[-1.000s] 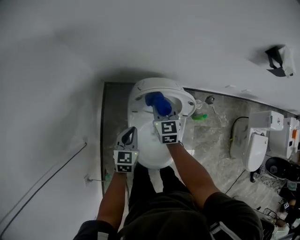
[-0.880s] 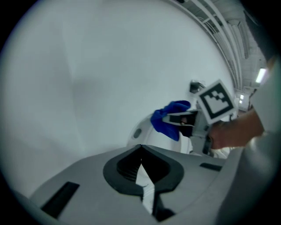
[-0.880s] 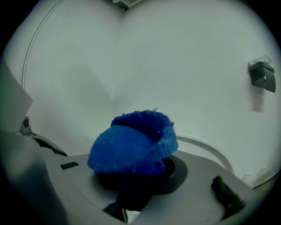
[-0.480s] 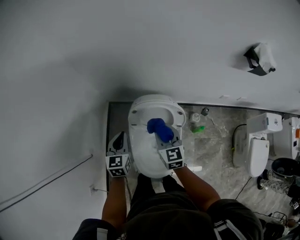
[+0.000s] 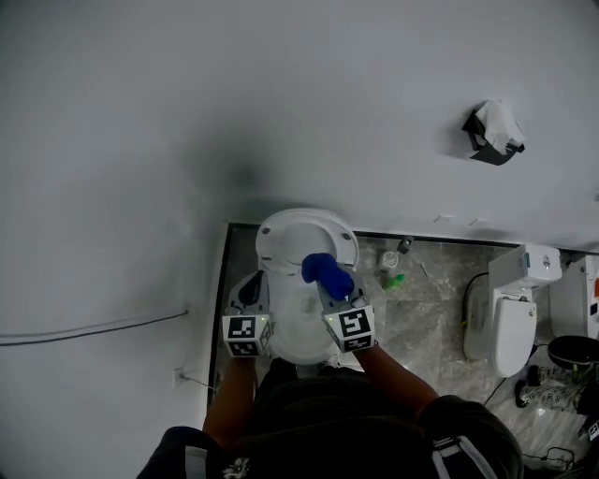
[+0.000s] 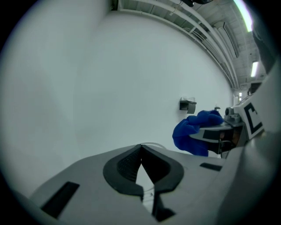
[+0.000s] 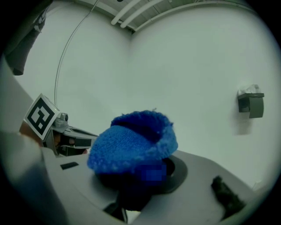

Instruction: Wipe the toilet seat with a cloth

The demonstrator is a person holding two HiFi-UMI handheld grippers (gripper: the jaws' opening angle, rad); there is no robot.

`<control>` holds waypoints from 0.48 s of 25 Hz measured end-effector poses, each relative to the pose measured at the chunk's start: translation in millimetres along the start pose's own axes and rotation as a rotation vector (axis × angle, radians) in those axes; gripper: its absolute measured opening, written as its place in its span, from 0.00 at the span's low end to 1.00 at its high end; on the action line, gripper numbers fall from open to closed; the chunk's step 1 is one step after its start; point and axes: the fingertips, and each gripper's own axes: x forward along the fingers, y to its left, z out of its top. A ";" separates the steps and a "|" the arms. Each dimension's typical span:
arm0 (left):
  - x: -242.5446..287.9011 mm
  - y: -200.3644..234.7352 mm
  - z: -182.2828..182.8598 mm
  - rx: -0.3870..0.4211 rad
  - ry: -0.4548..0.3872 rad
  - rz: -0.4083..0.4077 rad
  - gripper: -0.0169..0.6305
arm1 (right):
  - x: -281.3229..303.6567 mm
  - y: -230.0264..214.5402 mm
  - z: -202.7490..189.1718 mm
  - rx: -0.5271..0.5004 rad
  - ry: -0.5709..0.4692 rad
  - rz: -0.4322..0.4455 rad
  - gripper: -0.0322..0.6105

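Head view: the blue cloth [image 5: 328, 272], gripped by the right tool [image 5: 333, 290], has been lifted off the toilet seat [image 5: 277, 245]. The left tool [image 5: 251, 288] is closed and empty, so wiping is judged ended.

plain white wall [image 5: 281, 94] pretty much everywhere, with a black paper holder [image 5: 490, 133] mounted on it and a thin cable [image 5: 94, 328] running along its left part. floor [image 5: 430, 318] is grey marbled tile, with a second white toilet [image 5: 512, 323] off to the right and a small bottle [image 5: 389, 260] near the wall. strip lights [image 6: 242, 12] run along the ceiling [image 6: 206, 26].
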 end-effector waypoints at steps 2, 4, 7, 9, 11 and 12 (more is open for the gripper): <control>-6.5 -8.7 4.9 0.002 -0.009 0.017 0.04 | -8.9 -2.7 1.5 0.000 -0.009 0.016 0.20; -12.9 -15.3 7.7 0.001 -0.017 0.035 0.04 | -13.9 -2.9 0.9 0.001 -0.015 0.035 0.20; -12.9 -23.5 5.3 0.024 -0.014 0.042 0.04 | -16.8 -3.5 0.7 0.009 -0.013 0.057 0.20; -2.6 -27.5 5.7 0.086 -0.010 0.032 0.04 | -17.7 -6.3 -2.6 0.007 -0.013 0.059 0.20; 17.0 -32.7 10.5 0.180 -0.010 -0.001 0.04 | -19.7 -10.9 -4.8 0.003 -0.019 0.054 0.20; 29.6 -35.6 12.8 0.236 -0.006 -0.022 0.04 | -21.6 -13.5 -2.4 0.010 -0.021 0.047 0.20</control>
